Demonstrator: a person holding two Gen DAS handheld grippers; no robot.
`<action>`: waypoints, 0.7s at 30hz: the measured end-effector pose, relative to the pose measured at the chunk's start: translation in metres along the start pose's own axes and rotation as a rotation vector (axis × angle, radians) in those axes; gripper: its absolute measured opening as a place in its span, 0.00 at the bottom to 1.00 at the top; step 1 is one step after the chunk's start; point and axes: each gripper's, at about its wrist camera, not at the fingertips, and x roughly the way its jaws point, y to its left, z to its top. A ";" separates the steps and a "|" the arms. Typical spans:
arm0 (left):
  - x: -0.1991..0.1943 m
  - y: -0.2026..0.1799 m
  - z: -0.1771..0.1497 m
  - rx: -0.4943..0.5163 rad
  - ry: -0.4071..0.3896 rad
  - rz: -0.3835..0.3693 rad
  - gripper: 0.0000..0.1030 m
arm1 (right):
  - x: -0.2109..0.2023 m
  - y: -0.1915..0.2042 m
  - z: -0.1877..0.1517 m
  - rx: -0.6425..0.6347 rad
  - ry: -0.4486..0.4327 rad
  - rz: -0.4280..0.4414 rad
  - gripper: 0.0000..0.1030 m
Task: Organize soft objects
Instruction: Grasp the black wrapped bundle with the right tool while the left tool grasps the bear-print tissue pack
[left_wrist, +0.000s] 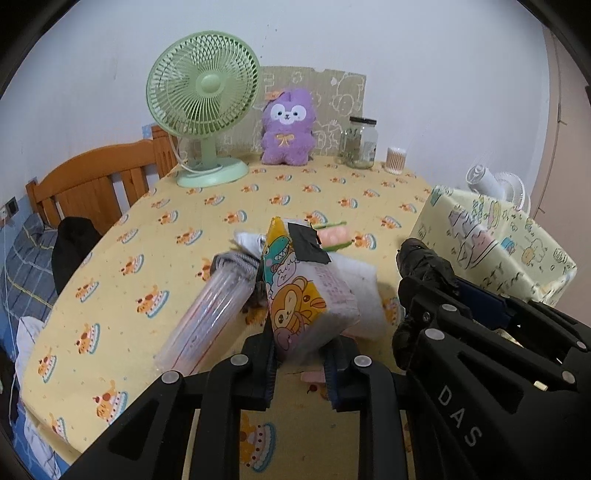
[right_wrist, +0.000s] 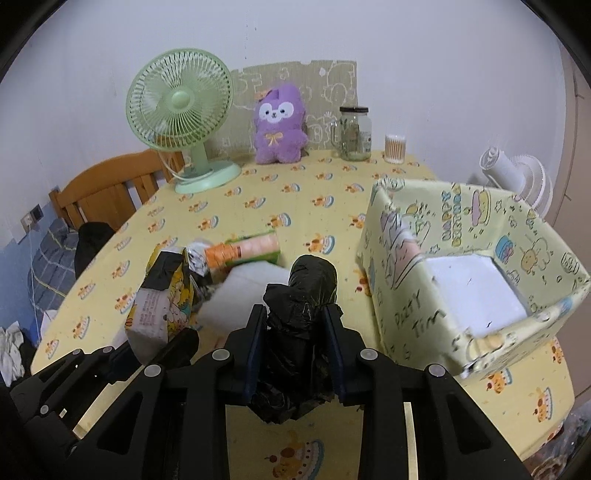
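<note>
A table covered in a yellow cloth (left_wrist: 295, 192) printed with small cartoon cakes fills both views. On its right side stands an open box (right_wrist: 413, 317) wrapped in pale cartoon paper, its white floor bare. At the far edge, against the wall, stand a green desk fan (left_wrist: 203, 85), a purple plush toy (left_wrist: 286, 127), a glass jar (left_wrist: 360, 142) with a dark lid and a small tub of cotton swabs (left_wrist: 395, 160). A wooden headboard (left_wrist: 92, 177) shows beyond the table's left edge.

Near the table's middle lies a small heap of soft goods: a white foam pad (right_wrist: 251, 288), a pink and green pack of sponges (right_wrist: 243, 249) and a clear plastic sleeve (left_wrist: 210, 317).

The left gripper (left_wrist: 301, 363) is pinching a tissue pack (left_wrist: 306, 291) printed with cartoon animals, its jaws pressed on the pack's lower end, the pack tilted up above the heap. The right gripper (right_wrist: 295, 354) is clamped on a roll of black plastic bags (right_wrist: 306, 291), which sticks up and forward between its jaws, just left of the box. The two grippers sit side by side, close together.
</note>
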 end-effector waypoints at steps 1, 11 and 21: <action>-0.002 0.000 0.002 0.002 -0.005 0.001 0.19 | -0.002 0.000 0.002 0.000 -0.007 0.000 0.33; -0.026 -0.002 0.023 0.008 -0.063 0.013 0.19 | -0.031 0.004 0.021 -0.009 -0.081 0.011 0.33; -0.041 -0.009 0.039 0.012 -0.106 -0.004 0.19 | -0.051 0.001 0.038 -0.019 -0.125 0.017 0.33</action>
